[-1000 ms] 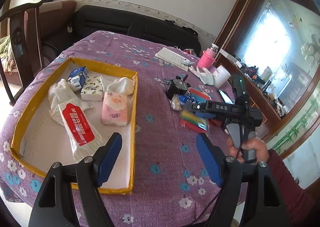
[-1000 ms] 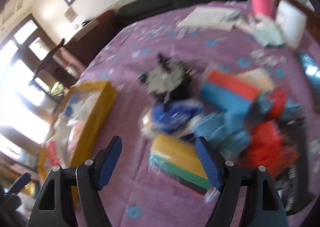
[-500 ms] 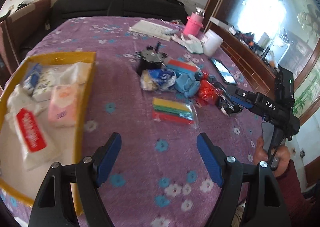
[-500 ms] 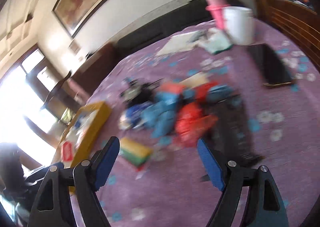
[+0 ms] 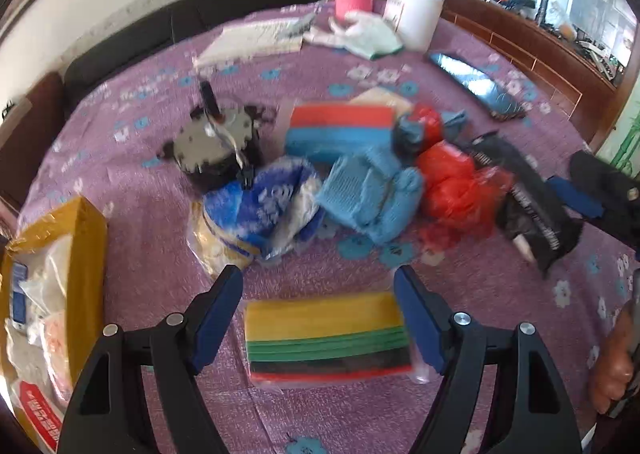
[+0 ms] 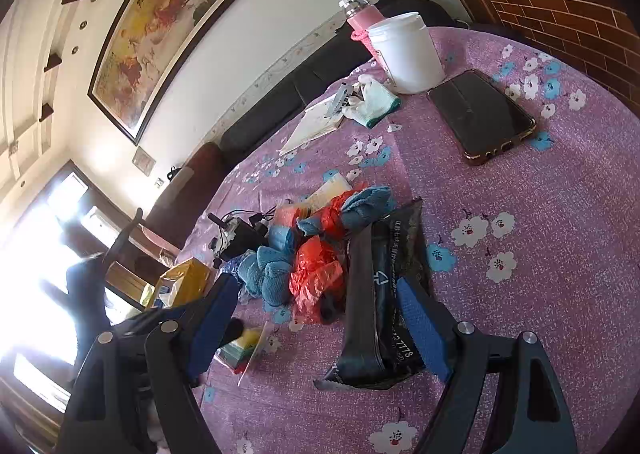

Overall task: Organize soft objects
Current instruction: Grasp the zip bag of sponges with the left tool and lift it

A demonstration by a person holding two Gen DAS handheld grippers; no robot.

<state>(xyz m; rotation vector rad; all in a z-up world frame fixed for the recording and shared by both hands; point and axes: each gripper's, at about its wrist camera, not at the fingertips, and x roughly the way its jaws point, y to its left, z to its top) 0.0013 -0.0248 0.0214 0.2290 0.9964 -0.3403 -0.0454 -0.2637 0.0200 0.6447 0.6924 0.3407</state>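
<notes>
The left gripper (image 5: 320,318) is hanging wide open over the purple flowered desk (image 5: 140,254), its 2 blue fingers (image 5: 218,314) straddling a wrapped pack of yellow, green and red sponges (image 5: 326,336) without touching it. Beyond the pack a pile of soft things is lying together: a blue and white plastic bag (image 5: 264,209), a light blue cloth (image 5: 372,197), a red plastic bag (image 5: 456,185) and a red and blue sponge block (image 5: 340,129). The yellow tray (image 5: 86,250) is sitting at the left edge with tissue packs inside. The right gripper (image 6: 316,322) is also spread wide, holding nothing, hovering over a black packet (image 6: 380,294) that is lying flat beside the red bag. A phone (image 6: 480,113) and a white tub (image 6: 404,49) are sitting farther back.
</notes>
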